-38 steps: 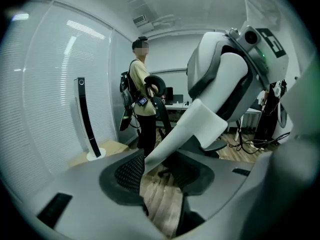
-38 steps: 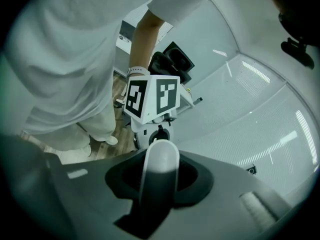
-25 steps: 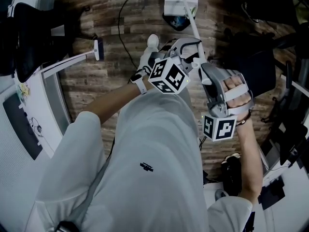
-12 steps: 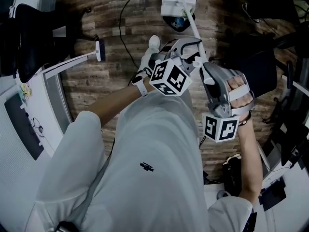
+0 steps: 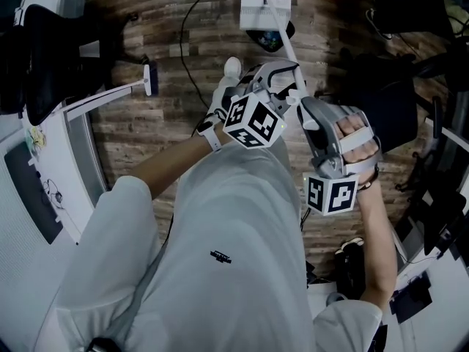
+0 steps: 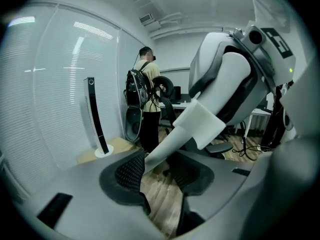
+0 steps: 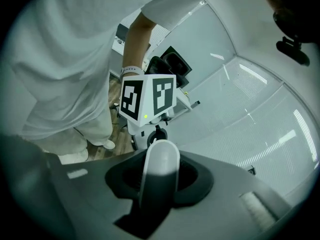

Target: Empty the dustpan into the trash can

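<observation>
A white dustpan (image 5: 264, 9) on a long white handle (image 5: 287, 46) hangs at the top of the head view, over a dark trash can (image 5: 270, 39) on the wooden floor. My left gripper (image 5: 282, 75) is shut on the handle lower down. In the left gripper view the handle (image 6: 170, 144) runs slantwise between the dark pads (image 6: 131, 170). My right gripper (image 5: 304, 108) sits just behind the left one, shut on the handle's rounded end (image 7: 160, 171). The can's inside is mostly hidden by the pan.
A black office chair (image 5: 51, 50) and a white stand (image 5: 110, 90) are at the left, with a cable (image 5: 187, 50) across the floor. Dark chairs and gear (image 5: 388, 101) crowd the right. A person (image 6: 147, 99) stands by the glass wall in the left gripper view.
The dustpan head has drifted slightly left in the head view, staying over the can. Both grippers keep their hold and have barely moved.
</observation>
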`<state>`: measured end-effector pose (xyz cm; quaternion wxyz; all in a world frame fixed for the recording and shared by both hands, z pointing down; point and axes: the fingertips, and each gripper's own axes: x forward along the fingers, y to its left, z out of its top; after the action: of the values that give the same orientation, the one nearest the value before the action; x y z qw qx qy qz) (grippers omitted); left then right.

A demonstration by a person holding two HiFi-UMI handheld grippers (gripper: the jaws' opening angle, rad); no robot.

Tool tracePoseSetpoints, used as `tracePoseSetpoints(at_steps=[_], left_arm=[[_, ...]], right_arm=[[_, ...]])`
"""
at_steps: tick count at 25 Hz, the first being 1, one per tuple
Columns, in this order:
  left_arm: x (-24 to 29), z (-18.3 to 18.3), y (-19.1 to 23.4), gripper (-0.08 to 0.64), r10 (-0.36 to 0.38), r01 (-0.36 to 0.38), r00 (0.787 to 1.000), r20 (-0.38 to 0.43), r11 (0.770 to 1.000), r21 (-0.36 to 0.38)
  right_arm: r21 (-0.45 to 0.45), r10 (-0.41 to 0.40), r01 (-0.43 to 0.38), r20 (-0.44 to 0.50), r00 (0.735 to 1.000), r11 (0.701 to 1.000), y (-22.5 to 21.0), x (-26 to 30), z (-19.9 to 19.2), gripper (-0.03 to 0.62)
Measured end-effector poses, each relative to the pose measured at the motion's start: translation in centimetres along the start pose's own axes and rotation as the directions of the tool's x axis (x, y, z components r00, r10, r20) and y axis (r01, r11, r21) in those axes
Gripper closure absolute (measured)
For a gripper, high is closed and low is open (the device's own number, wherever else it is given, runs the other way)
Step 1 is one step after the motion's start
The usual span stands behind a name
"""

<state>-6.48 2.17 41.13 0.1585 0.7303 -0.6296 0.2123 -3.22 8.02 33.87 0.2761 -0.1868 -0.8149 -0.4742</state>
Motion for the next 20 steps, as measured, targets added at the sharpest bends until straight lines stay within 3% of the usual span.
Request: tracePoseSetpoints(at_steps=[13,20], left_arm=[[0.3,2.5,-1.7,0.406,-0.059,0.056,0.997,0.044,0.996,0.065],[1.8,4.5,-3.7,0.407,-0.13,0.122,0.99,0.055,0.985,0.122]], right_arm=[[0.113,-0.106,0.115,-0.083,0.991,0.987,-0.7,-2.3,-0.5,0.472],[0.226,-0.197,0.238,-0.19,0.962,0.944,-1.2,-4.2,-2.2,0.472]])
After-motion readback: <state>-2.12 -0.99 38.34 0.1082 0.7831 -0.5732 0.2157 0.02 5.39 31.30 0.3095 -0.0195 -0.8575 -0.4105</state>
